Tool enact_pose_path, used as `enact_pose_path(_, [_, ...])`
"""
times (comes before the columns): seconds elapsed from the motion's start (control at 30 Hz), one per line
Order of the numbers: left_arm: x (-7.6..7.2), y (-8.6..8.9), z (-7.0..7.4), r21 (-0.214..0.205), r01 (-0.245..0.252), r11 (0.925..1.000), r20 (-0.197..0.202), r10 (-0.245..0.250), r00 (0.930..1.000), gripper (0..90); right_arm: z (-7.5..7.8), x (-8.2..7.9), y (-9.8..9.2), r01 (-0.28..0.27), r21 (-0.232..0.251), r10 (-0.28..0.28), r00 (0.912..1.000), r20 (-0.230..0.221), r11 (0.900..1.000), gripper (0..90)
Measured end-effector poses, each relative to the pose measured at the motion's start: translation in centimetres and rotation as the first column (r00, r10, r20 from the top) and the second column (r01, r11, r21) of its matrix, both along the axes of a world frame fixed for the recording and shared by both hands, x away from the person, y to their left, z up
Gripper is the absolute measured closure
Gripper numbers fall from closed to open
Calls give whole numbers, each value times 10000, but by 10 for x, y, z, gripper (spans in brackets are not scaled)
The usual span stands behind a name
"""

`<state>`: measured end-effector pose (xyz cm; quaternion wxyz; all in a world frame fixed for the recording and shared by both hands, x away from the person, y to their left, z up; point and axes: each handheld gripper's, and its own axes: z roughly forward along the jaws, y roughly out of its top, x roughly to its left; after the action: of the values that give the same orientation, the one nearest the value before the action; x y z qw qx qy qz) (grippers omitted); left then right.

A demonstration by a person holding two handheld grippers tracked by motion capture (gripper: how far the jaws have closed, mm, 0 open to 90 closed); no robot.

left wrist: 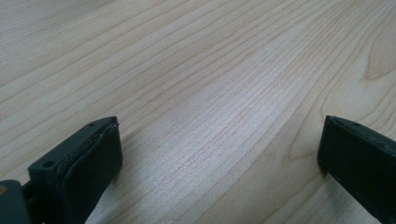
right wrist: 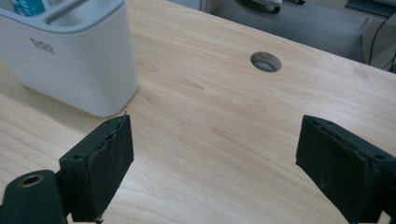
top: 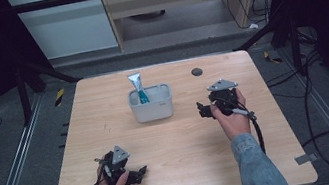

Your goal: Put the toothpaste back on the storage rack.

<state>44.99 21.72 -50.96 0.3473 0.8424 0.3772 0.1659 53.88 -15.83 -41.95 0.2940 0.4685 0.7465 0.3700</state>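
A: In the high view we see a wooden table [top: 180, 171] with a white holder [top: 151, 104] standing near its far middle. What sits in it?

B: A tube [top: 137, 87] with a teal lower part stands upright in the holder's left compartment, its crimped end above the rim. The right compartment shows only its pale inside.

A: Where do we place the right gripper [top: 202, 110]?

B: Just right of the holder and apart from it, over bare wood. In the right gripper view its jaws stand wide apart with nothing between them; the holder's corner [right wrist: 74, 60] lies beyond the left jaw, and a round cable port [right wrist: 265, 61] is set into the table farther off.

A: And the left gripper [top: 139, 173]?

B: We find it near the table's front left, well apart from the holder. In the left gripper view its jaws are likewise spread, with only wood grain [left wrist: 210, 107] between them.
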Motion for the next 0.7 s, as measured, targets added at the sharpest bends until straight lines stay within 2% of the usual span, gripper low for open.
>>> enact_pose_path(0.1, [0, 0, 0, 1, 3, 10000, -2, -3, 10000, 0, -8, -3, -9, 168, 153, -166, 9998, -139, 9997, 115])
enact_pose_path(0.43, [0, 0, 0, 2, 3, 10000, 1, -3, 10000, 0, -29, -11, -32, 670, 239, -655, 9960, -606, 9975, 115])
enact_pose_path(0.7, [0, 0, 0, 0, 2, 10000, 1, -2, 10000, 0, -44, -17, -38, 769, 300, -740, 9935, -866, 9966, 110])
